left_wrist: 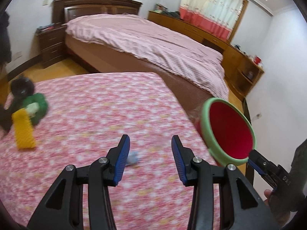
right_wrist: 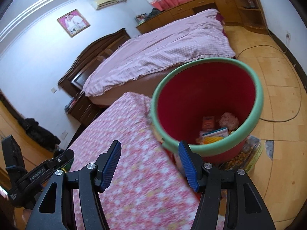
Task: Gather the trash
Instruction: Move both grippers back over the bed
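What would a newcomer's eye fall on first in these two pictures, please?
Most striking is the red bin with a green rim off the corner of the pink floral table, with trash already at its bottom. A yellow block lies at the table's far left, and a small blue scrap lies by the open left hand-held gripper.

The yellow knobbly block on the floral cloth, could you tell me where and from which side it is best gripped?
Grip the yellow knobbly block across its narrow width near the free lower end, coming from above. It lies flat and elongated, and its top end abuts the green bundle, so that end looks crowded.
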A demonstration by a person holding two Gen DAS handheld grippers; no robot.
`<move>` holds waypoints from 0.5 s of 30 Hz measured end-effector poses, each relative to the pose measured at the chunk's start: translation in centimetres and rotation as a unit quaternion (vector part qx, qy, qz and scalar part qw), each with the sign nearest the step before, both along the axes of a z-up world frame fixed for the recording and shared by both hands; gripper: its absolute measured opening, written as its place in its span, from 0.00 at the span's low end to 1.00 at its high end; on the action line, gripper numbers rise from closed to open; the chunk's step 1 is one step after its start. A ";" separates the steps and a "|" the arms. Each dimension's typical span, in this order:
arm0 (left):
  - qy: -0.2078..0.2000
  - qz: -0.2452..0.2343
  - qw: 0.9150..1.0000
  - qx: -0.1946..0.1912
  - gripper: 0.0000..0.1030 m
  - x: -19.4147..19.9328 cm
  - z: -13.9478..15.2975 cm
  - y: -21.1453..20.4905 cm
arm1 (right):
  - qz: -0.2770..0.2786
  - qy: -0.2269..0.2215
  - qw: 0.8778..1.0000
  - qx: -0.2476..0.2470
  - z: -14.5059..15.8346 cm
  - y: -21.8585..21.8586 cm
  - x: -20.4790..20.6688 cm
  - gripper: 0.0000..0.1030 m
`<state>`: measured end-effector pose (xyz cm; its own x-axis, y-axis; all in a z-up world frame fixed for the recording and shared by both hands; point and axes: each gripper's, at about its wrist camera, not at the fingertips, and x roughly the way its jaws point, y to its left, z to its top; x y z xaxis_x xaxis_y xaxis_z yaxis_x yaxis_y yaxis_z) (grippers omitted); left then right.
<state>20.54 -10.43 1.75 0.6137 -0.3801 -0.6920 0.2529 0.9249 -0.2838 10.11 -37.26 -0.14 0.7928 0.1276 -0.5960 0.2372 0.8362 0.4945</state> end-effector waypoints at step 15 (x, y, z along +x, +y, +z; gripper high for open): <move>0.029 0.128 0.991 0.005 0.44 1.1 -3.3 14.6 | 0.042 0.029 0.998 -0.034 -0.5 7.5 1.4 0.68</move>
